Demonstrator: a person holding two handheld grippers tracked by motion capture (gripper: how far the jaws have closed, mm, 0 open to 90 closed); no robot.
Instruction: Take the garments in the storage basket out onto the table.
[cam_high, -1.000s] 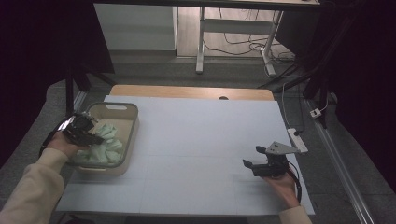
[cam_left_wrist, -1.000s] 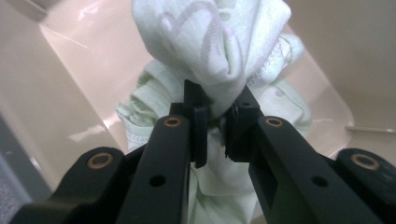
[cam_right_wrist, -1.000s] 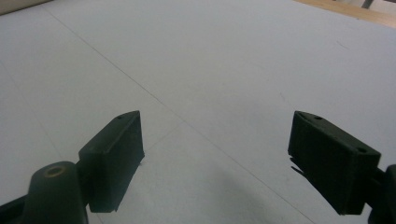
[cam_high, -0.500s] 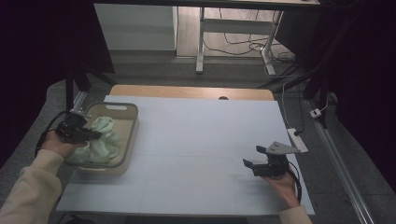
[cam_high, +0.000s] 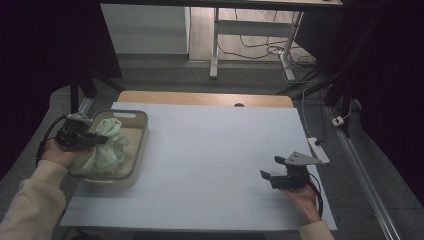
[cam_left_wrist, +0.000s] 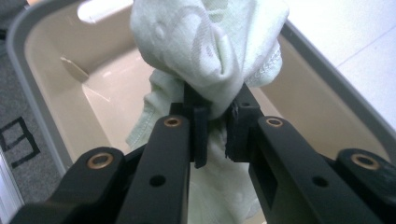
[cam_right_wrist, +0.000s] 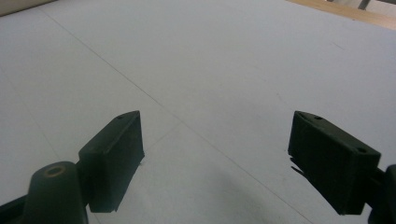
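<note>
In the high view, the person's left forearm in a pale sleeve comes in from the bottom left corner, and the left tongs (cam_high: 102, 140) reach sideways over the near-left rim of a beige tub (cam_high: 142, 131), clamped on a pale green cloth (cam_high: 109, 145). The cloth is lifted into a bunch that rises above the tub's rim, its long axis roughly upright, with the lower end trailing down inside the tub. The right hand (cam_high: 306, 199) rests at the near right of the bench (cam_high: 215, 150), its right tongs (cam_high: 267, 172) held low over the bare white surface and aimed left, towards the tub, well apart from it. A wooden edge shows along the bench's far side; beyond it are a grey floor, a metal frame and loose cables, with dark curtains at either side.

In the left gripper view, the jaws are pinched on a fold of the cloth, which bulges above them and hangs below; the tub's floor seems bare around it, though much is hidden.

In the right gripper view, the jaws stand wide apart with nothing between them, over the white bench.
</note>
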